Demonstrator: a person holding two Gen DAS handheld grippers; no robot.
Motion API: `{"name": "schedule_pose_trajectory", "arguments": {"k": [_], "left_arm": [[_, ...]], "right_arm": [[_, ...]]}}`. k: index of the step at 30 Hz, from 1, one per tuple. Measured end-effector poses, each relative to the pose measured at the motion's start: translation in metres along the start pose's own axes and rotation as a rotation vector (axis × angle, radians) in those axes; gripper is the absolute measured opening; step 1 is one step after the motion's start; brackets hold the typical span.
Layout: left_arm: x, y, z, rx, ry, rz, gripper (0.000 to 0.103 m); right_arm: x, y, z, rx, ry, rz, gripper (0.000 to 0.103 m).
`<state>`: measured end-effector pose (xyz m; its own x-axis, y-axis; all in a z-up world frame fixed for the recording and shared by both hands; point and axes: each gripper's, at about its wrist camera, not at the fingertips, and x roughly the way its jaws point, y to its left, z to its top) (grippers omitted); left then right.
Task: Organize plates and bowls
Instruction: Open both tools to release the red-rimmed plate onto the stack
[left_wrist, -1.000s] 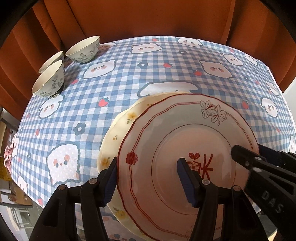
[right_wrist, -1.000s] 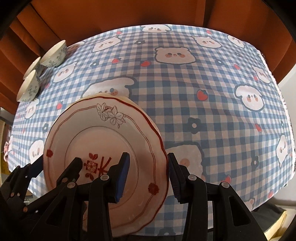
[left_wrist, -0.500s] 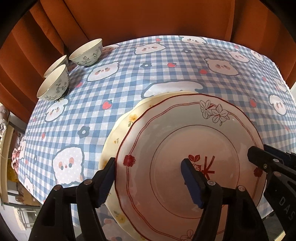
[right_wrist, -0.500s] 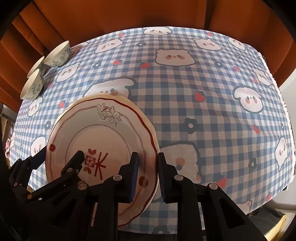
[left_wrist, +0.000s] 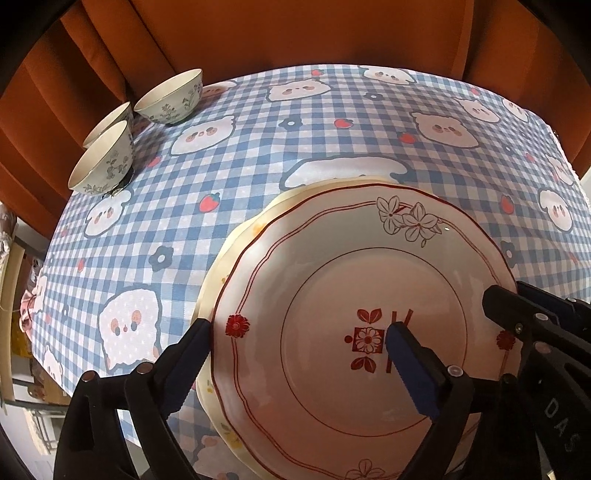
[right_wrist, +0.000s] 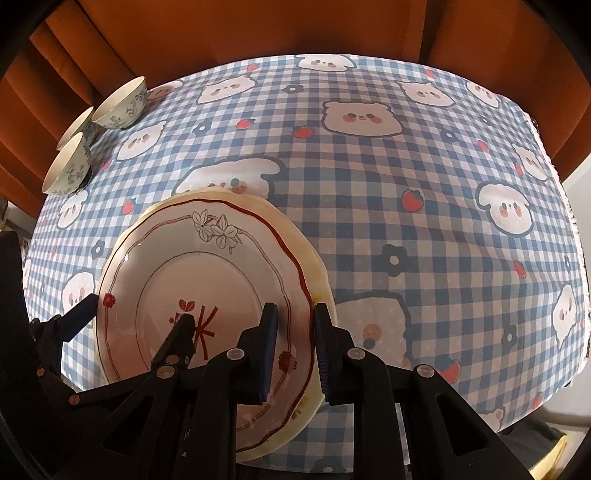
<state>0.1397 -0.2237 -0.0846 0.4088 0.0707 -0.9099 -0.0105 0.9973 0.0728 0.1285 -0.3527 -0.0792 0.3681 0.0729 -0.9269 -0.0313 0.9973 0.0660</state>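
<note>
Left tongs (left_wrist: 297, 343) just spread wide, released, right tongs (right_wrist: 295, 345) clamp red-rimmed plate (right_wrist: 207, 280), edge grip clearest from right wrist.

Readable marks: raised letters on one gripper, a red sign on a plate

The raised letters "DAS" are showing on the black body of the right gripper (left_wrist: 561, 421), seen at the lower right edge of the left wrist view. A red brush-stroke sign resembling a "K", beside a red flower emblem, is sitting at the centre of the red-rimmed plate (left_wrist: 332, 280), partly covered by the left gripper (left_wrist: 297, 360) finger; nothing else is reading as text.
</note>
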Motion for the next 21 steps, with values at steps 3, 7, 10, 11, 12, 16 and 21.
{"name": "schedule_pose_trajectory", "arguments": {"k": [3, 7, 10, 11, 12, 16, 21], "left_arm": [[-0.002, 0.003, 0.000, -0.021, 0.009, -0.013, 0.097], [-0.008, 0.007, -0.001, -0.046, 0.014, -0.050, 0.097], [-0.010, 0.009, -0.002, -0.043, 0.012, -0.056, 0.097], [-0.011, 0.011, -0.002, -0.045, 0.014, -0.066, 0.097], [-0.012, 0.012, -0.002, -0.051, 0.013, -0.072, 0.097], [-0.015, 0.022, -0.001, -0.070, 0.006, -0.095, 0.097], [-0.018, 0.038, 0.002, -0.061, -0.007, -0.132, 0.096]], "right_arm": [[0.001, 0.003, 0.001, -0.013, -0.004, -0.008, 0.023], [0.002, 0.006, 0.001, -0.015, -0.006, -0.017, 0.026], [0.003, 0.009, 0.001, -0.020, -0.007, -0.026, 0.035], [0.002, 0.010, 0.002, -0.020, -0.007, -0.028, 0.039], [0.002, 0.011, 0.002, -0.019, -0.006, -0.024, 0.047], [-0.002, 0.021, 0.002, -0.028, -0.031, -0.028, 0.067], [-0.008, 0.034, 0.004, -0.024, -0.053, -0.068, 0.072]]}}
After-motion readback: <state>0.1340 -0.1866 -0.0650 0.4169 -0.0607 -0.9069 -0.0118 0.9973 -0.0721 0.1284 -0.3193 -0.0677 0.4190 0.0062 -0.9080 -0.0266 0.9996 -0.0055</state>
